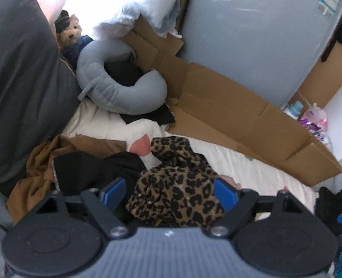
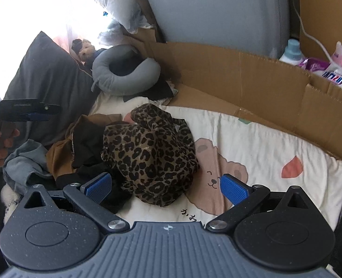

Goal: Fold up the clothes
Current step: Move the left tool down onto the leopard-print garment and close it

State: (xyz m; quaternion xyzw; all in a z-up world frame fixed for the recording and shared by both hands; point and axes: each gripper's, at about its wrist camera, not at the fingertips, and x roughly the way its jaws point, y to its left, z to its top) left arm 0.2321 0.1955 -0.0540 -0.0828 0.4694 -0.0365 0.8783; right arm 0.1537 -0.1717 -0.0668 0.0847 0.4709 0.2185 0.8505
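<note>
The leopard-print garment (image 2: 151,153) lies crumpled on the bed (image 2: 275,148) — soft, light, limp; best pinched at an edge. Both claws — left claw (image 1: 169,193), right claw (image 2: 166,185) — gape empty.

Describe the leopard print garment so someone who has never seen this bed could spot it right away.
Start at the cream quilt with the cartoon bear that covers the bed. At its left side lies a heap of clothes; the leopard print garment is the crumpled mound on the heap's right edge. Its neighbours, a black garment and a brown garment, are plain; only it is spotted.
</note>
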